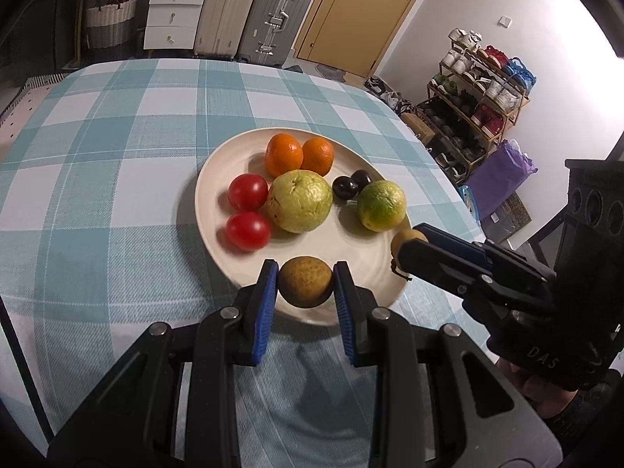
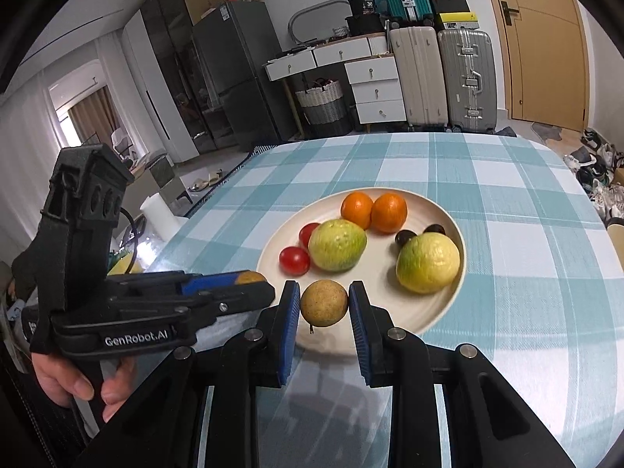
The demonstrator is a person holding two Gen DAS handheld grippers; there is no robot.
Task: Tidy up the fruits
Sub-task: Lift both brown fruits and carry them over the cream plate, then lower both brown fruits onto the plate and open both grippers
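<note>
A cream plate (image 1: pixel 218 179) (image 2: pixel 436 312) on the checked tablecloth holds two oranges (image 1: pixel 284 155) (image 2: pixel 389 212), two tomatoes (image 1: pixel 248 192) (image 2: pixel 294 260), a green guava (image 1: pixel 299 201) (image 2: pixel 337 245), two dark cherries (image 1: pixel 345 188) (image 2: pixel 405 237) and a yellow-green citrus (image 1: pixel 381 206) (image 2: pixel 428 262). My left gripper (image 1: pixel 305 282) is shut on a small brown round fruit (image 1: pixel 305 281) over the plate's near rim. My right gripper (image 2: pixel 324 304) is shut on another small brown fruit (image 2: pixel 323 303) over the near rim; that fruit also shows in the left wrist view (image 1: pixel 403 241).
The checked tablecloth (image 1: pixel 117 136) (image 2: pixel 526 234) covers the table. Beyond it stand suitcases (image 1: pixel 249 11) (image 2: pixel 440 78), white drawers (image 1: pixel 173 13) (image 2: pixel 376 89), a woven basket (image 2: pixel 321 103) and a door (image 2: pixel 542 39). A shoe rack (image 1: pixel 472 93) stands at the right.
</note>
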